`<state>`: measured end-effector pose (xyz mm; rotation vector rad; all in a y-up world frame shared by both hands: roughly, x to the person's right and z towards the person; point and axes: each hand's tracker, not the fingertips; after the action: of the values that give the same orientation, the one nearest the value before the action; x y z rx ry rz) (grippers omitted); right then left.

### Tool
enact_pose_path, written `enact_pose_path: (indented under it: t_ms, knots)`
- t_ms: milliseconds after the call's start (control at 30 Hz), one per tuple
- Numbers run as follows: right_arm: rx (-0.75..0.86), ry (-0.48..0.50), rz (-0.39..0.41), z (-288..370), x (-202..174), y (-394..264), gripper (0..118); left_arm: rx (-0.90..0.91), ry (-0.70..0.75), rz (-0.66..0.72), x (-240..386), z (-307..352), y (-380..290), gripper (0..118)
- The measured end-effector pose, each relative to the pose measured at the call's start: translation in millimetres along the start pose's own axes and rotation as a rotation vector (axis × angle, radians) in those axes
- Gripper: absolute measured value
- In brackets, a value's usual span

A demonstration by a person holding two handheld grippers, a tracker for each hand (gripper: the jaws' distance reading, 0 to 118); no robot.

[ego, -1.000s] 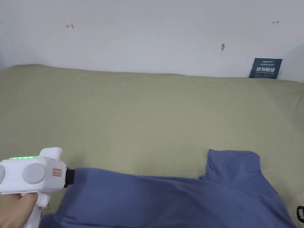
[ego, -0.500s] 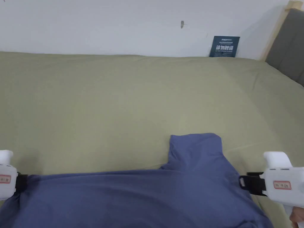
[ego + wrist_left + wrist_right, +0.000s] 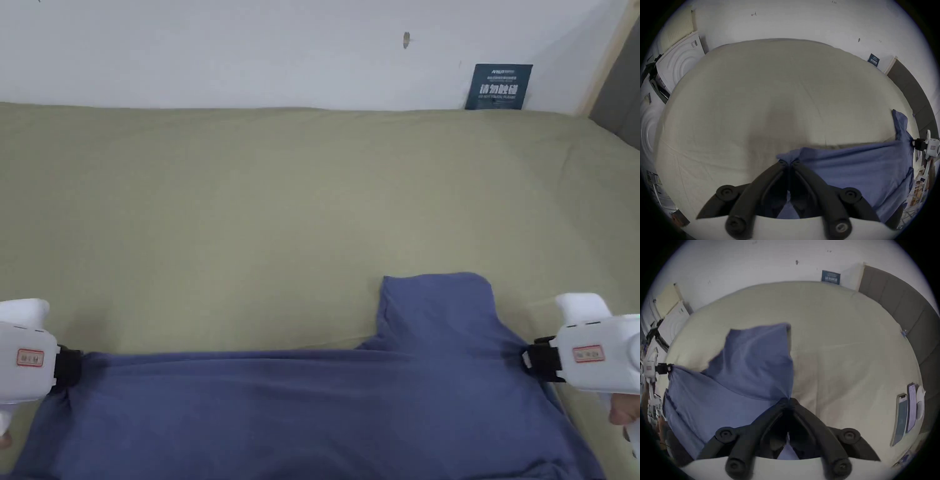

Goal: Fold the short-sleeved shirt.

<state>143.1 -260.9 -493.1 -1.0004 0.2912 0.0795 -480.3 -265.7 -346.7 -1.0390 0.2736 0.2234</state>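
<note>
Soft blue shirt (image 3: 300,406) sags between your grippers above the olive bed sheet (image 3: 281,206). Your left gripper (image 3: 788,163) and right gripper (image 3: 788,400) each pinch its cloth.

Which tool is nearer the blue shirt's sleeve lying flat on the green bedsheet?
Right. The right tool grips the blue shirt beside that sleeve; the left tool holds the far end.

A blue, soft-fabric short-sleeved shirt (image 3: 300,412) is spread across the near part of an olive-green sheet. Its upper edge is drawn taut in a nearly straight line from side to side. One short sleeve (image 3: 437,306) is laid flat, pointing away toward the wall. Light creases are seen across the cloth.
</note>
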Motion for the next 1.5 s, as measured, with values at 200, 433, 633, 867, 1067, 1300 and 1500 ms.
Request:
enact_pose_path:
  t_ms: [200,433,633,867,1067,1300,1500]
  knots:
    - [0.122,0.064,0.013,90.3,-11.3,-16.3,3,0.073,-0.067,-0.034,-4.4,74.5,-19.4,0]
    - [0.191,0.098,0.050,176.2,-17.1,-79.7,3,0.154,-0.108,-0.011,-26.3,150.6,-80.1,0]
    - [0.171,0.087,0.070,205.2,-23.3,-153.2,3,0.181,-0.158,0.015,-33.7,182.2,-154.0,0]
    - [0.101,0.100,0.012,191.5,-17.7,-206.1,3,0.159,-0.150,-0.010,-34.5,175.0,-214.1,0]
    - [0.042,0.094,0.005,171.9,-15.2,-215.8,4,0.122,-0.134,-0.007,-37.5,154.9,-222.6,1]
    - [0.065,0.056,-0.043,180.5,-16.0,-206.8,78,0.140,-0.073,0.005,-34.0,167.2,-218.9,118]
    - [0.416,0.028,-0.026,226.3,-64.2,-172.5,29,0.412,-0.088,-0.056,29.7,233.2,-186.4,50]
